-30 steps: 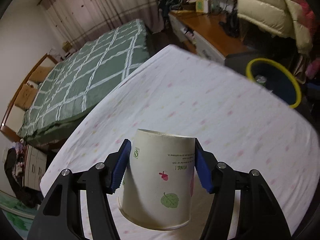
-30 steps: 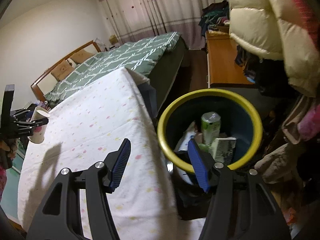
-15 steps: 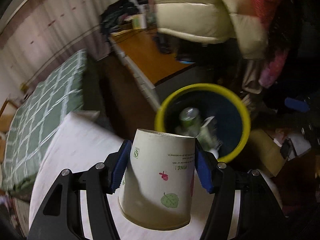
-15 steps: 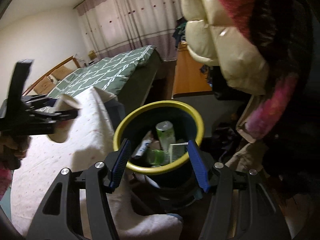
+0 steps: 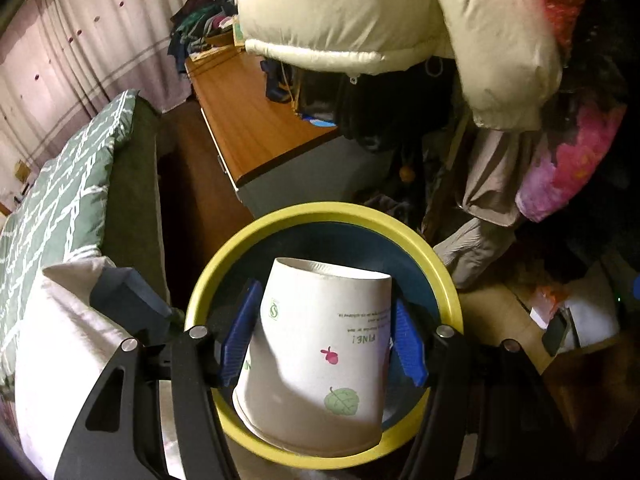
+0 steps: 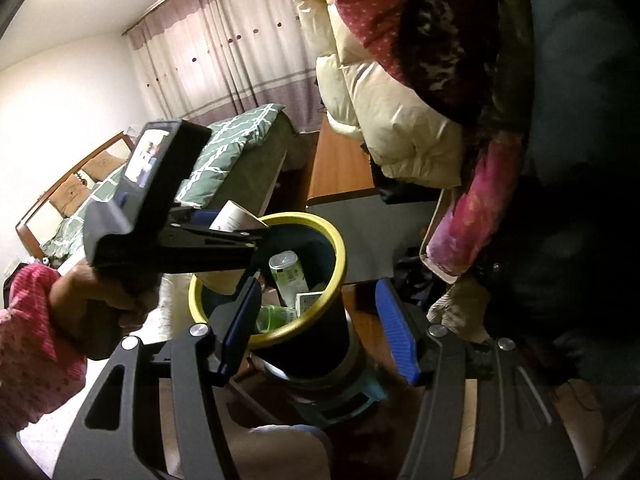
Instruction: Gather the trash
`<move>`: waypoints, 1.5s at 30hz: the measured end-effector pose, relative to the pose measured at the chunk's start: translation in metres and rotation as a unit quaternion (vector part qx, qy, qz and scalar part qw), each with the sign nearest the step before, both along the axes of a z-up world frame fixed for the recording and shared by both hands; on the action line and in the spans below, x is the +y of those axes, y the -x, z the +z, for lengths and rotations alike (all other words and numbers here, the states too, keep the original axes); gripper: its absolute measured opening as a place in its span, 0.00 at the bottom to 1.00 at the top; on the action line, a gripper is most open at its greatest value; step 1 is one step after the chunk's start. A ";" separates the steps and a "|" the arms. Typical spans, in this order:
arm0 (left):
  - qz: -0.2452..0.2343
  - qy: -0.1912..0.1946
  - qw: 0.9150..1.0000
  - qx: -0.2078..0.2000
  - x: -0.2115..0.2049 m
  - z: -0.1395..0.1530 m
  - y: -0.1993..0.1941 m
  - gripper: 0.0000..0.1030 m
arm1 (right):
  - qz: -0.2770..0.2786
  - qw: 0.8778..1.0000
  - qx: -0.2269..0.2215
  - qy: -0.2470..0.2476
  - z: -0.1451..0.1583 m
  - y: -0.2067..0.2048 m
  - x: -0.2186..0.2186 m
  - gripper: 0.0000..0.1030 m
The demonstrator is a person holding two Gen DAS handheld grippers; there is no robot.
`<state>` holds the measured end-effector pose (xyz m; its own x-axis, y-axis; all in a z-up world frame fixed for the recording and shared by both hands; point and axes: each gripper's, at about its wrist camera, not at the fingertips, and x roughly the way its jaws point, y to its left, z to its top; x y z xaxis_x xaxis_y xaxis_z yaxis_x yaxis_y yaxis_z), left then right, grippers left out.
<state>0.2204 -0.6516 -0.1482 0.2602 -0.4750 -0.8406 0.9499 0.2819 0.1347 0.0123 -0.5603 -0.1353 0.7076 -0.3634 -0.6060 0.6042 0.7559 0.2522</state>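
Left wrist view, from the left edge: a bed with a green checked quilt, and nearer, a corner of white patterned bedding. Behind, a wooden desk top. At centre, the left gripper has a white paper cup between its blue pads. The cup is printed with a leaf and a small red motif, and the print reads upside down. The left pad lies against the cup wall; at the right pad a narrow gap shows. The jaws are opening, with the cup between them. The cup hangs directly above the mouth of a dark bin with a yellow rim. To the right, a cream padded coat and pink clothing hang over further piled garments.

Right wrist view, from the left edge: a hand in a pink sleeve grips the handle of the left gripper, whose tip reaches over the near-left part of the bin rim; only a sliver of the cup shows there. Inside the bin stand a green and white can, a small carton and a green item. The right gripper is low at centre, fingers spread wide with nothing held; the bin body appears between them, untouched. Coats fill the right side
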 end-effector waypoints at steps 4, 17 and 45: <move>0.031 0.004 1.000 -0.003 0.014 -0.006 -0.007 0.84 | 0.002 1.000 0.002 0.000 0.001 0.000 0.004 0.55; 0.217 0.166 0.960 -0.060 0.271 0.117 0.014 0.95 | 0.070 0.997 -0.017 0.027 0.021 -0.005 0.058 0.63; 0.480 0.261 0.825 -0.140 0.592 0.131 0.161 0.95 | 0.147 0.979 -0.044 0.131 0.060 0.025 0.175 0.84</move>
